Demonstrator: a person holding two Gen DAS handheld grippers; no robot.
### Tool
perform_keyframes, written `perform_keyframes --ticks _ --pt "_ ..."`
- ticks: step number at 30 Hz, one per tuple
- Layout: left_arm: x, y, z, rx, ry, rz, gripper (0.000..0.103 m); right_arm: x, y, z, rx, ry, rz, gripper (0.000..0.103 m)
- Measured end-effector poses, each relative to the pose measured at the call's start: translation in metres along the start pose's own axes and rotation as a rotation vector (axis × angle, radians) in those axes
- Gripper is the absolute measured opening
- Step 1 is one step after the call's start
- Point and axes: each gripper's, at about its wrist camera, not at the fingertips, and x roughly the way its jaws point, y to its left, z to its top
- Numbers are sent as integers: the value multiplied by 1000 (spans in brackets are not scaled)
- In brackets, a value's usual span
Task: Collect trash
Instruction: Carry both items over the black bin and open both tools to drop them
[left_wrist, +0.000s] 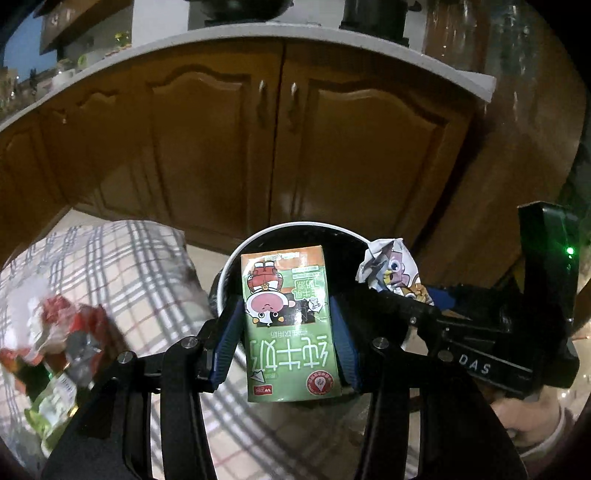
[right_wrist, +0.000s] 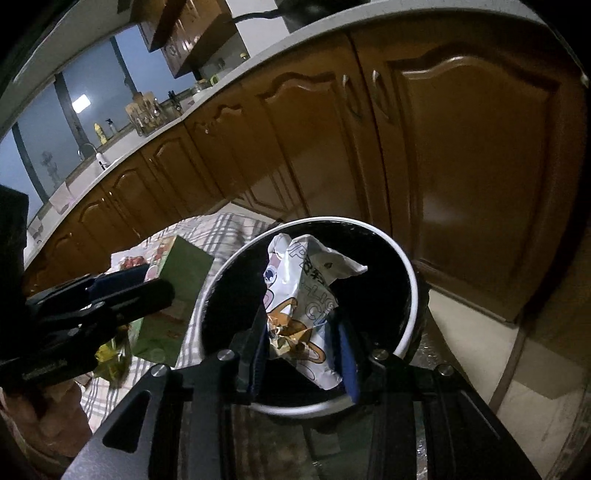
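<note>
My left gripper (left_wrist: 288, 332) is shut on a green milk carton (left_wrist: 290, 325) and holds it upside down over the near rim of a round bin with a white rim (left_wrist: 236, 258) and black liner. My right gripper (right_wrist: 304, 347) is shut on a crumpled cartoon snack wrapper (right_wrist: 303, 295) and holds it above the bin's opening (right_wrist: 410, 280). The right gripper with the wrapper (left_wrist: 391, 269) shows at the right of the left wrist view. The left gripper with the carton (right_wrist: 181, 273) shows left of the bin in the right wrist view.
A plaid cloth (left_wrist: 122, 266) lies on the floor left of the bin, with several wrappers (left_wrist: 62, 350) on it. Brown cabinet doors (left_wrist: 280, 147) under a white counter (left_wrist: 332, 40) stand right behind the bin. Pale floor tiles (right_wrist: 528, 369) lie to the right.
</note>
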Motion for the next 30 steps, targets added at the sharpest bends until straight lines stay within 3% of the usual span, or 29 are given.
perform_keyframes --ticks 8,11,13,15,24,30 --pt "26 0 6 1 56 1 47 20 -14 10 2 46 -7 38" --pt "35 -1 5 9 83 4 48 25 -16 12 5 62 -4 45" --pt "40 -1 5 12 101 8 59 28 -19 13 14 73 2 60" --pt "39 1 1 7 94 6 70 29 -21 13 25 76 9 64" --pt "-10 22 -40 -92 20 -1 73 7 -19 -1 67 27 22 79" --pt "-67 45 -90 -189 -64 29 76 -11 12 -28 69 -15 64 86"
